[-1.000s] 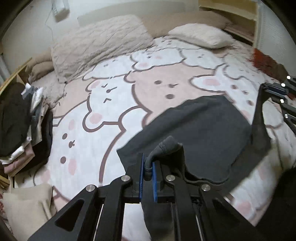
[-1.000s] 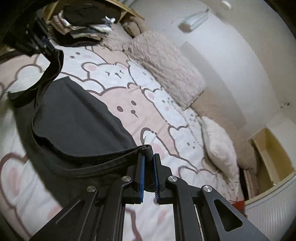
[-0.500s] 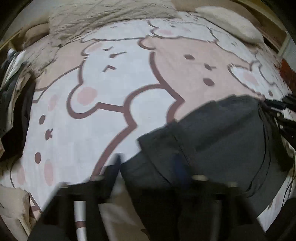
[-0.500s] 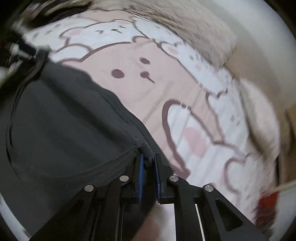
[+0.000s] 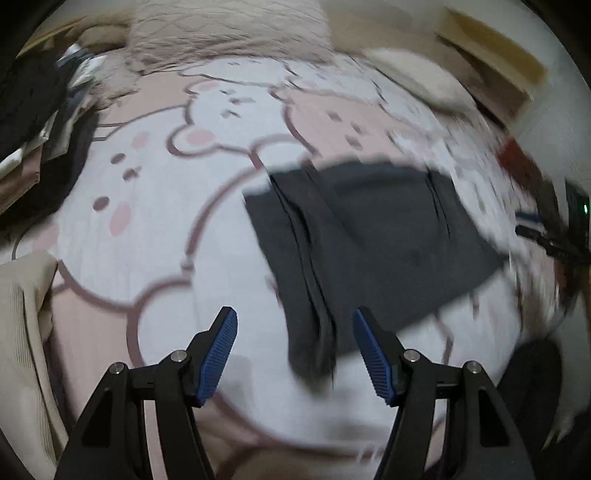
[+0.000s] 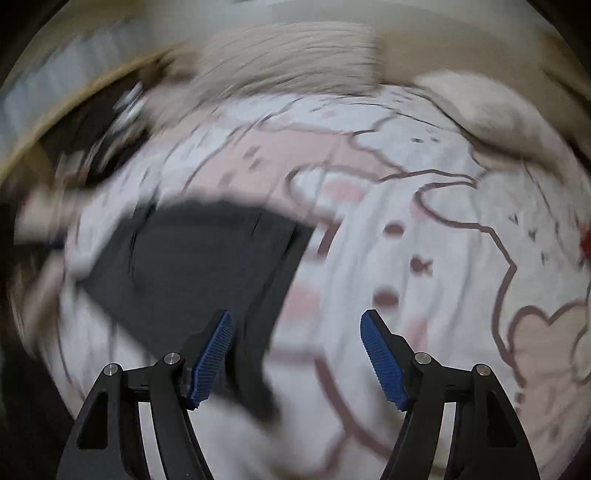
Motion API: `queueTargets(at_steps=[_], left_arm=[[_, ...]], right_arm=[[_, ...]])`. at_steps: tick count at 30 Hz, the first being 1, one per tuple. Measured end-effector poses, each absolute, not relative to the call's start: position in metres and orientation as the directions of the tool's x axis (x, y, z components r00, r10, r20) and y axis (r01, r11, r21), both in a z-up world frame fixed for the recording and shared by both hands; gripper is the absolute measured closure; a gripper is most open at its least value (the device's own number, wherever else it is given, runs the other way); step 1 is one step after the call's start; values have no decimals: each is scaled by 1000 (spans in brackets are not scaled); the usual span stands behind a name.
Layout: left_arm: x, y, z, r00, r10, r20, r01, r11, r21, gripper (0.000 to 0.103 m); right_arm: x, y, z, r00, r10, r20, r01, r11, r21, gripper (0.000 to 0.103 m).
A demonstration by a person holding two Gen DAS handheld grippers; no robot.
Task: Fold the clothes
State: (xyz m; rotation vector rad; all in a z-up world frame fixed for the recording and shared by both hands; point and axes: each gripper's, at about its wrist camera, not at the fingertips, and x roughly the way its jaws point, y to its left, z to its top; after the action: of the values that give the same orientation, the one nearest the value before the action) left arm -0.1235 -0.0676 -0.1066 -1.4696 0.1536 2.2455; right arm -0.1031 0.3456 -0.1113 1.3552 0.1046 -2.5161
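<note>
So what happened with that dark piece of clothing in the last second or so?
Both claws let it go. A second ago each pinched an edge of the dark grey garment; now the left claw stands open and the right claw is opening, neither pressing on cloth. The garment lies folded flat on the bear-print bedspread. The pillows and the clothes pile stayed put.
</note>
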Motion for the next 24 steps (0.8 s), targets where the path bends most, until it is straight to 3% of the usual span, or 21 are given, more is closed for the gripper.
queueTargets(at_steps=[4, 6, 8, 10, 12, 13, 16, 19, 24], left_arm=[[-106, -60, -126, -266, 321, -909, -488, -858, -159, 38], [-104, -54, -137, -260, 304, -916, -504, -852, -140, 38], [-105, -51, -145, -252, 304, -919, -506, -851, -143, 38], [-109, -49, -153, -240, 314, -919, -499, -851, -160, 39], [-113, -50, -155, -230, 318, -920, -486, -856, -174, 67], [-116, -51, -156, -224, 320, -921, -476, -860, -183, 79], [-125, -66, -154, -221, 343, -913, -417, -879, -229, 87], [-128, -83, -152, -218, 357, -908, -370, -892, -261, 88], [-109, -93, -154, -196, 295, -935, -398, -895, -199, 94]], right_arm=[[-71, 331, -140, -425, -179, -887, 394, -919, -3, 34], [-67, 325, -152, -403, -163, -901, 414, -910, -21, 52], [-71, 321, -159, -399, -149, -905, 422, -906, -37, 54], [-78, 318, -164, -389, -153, -908, 427, -904, -30, 68], [-82, 315, -163, -382, -169, -909, 434, -901, -15, 86], [-82, 314, -159, -384, -177, -906, 440, -898, -11, 89], [-85, 313, -150, -399, -165, -902, 475, -879, -49, 92], [-91, 321, -148, -388, -145, -910, 472, -879, -61, 92], [-91, 320, -163, -344, -121, -931, 477, -877, -62, 92]])
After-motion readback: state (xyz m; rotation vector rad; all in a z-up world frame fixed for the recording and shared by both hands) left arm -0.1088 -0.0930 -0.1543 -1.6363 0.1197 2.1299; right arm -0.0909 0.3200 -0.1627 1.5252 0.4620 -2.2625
